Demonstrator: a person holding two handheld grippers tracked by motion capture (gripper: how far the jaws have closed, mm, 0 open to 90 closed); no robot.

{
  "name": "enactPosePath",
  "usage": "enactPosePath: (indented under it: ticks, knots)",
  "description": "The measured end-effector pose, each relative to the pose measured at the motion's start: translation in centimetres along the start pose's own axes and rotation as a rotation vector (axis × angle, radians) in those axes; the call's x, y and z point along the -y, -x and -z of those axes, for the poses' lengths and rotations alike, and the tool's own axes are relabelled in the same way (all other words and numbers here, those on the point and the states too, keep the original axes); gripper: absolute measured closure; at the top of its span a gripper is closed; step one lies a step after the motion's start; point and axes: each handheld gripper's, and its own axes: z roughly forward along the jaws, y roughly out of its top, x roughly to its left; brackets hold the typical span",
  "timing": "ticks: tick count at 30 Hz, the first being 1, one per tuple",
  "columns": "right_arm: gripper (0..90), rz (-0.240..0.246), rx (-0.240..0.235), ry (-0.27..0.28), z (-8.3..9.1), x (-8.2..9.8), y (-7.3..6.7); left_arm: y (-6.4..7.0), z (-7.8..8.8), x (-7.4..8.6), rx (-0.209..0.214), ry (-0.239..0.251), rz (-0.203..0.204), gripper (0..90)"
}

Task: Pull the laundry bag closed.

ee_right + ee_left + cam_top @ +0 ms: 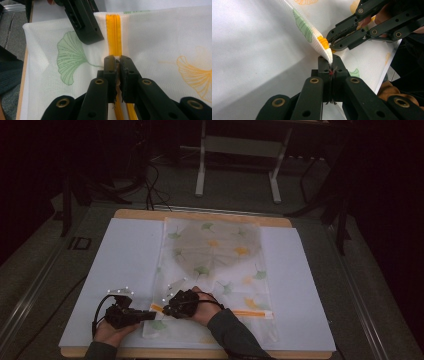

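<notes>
Currently your left gripper (331, 65) pinches the mesh bag's (215, 255) corner; your right gripper (118, 65) clamps its orange zipper (113, 32), on the worktop (125, 255).

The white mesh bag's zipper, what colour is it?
Orange-yellow zipper, clearest in the right gripper view.

Left gripper (150, 315) and right gripper (165, 311) low, tips close together, jaws clamped tight.

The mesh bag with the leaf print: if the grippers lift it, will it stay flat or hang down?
The mesh bag probably sags: its corner folds where the left gripper pinches it. It looks thin, so likely light. The right gripper clamps the orange zipper.
</notes>
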Motion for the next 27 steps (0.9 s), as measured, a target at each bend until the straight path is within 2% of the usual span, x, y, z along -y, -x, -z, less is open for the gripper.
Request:
enactPosePath:
  ticks: [27]
  knots:
    - [84.7, 0.008, 0.018, -0.036, 1.0, 1.3, 0.1, -0.2, 0.3, 0.1, 0.018, 0.017, 0.013, 88.4]
